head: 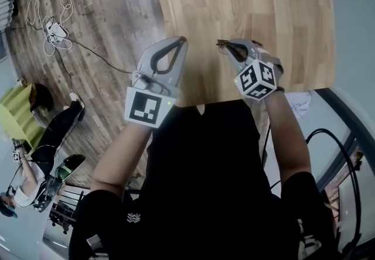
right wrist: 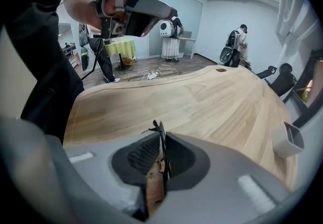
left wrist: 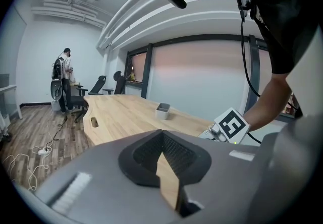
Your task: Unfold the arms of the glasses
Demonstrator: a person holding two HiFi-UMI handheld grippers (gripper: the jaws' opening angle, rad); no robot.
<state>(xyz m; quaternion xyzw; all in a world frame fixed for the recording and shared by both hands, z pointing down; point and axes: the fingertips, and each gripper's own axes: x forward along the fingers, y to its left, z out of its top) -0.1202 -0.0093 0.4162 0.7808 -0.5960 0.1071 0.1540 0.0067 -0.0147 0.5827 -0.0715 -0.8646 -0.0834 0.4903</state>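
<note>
My right gripper (head: 235, 51) (right wrist: 160, 129) is shut on the glasses (head: 222, 45), a thin dark brown frame that sticks out past its tips, above the wooden table (head: 246, 1) near its front edge. In the right gripper view only a thin dark sliver of the glasses (right wrist: 161, 153) shows, pinched between the pads. Whether the arms are folded cannot be told. My left gripper (head: 180, 40) (left wrist: 161, 132) hovers just left of it, shut with nothing between its pads. It also shows high up in the right gripper view as the left gripper (right wrist: 136, 8).
A small white container (left wrist: 162, 111) (right wrist: 287, 140) stands further along the table. White cables (head: 53, 30) lie on the wooden floor at the left. Office chairs (left wrist: 75, 99) and people (right wrist: 237, 41) are far off in the room.
</note>
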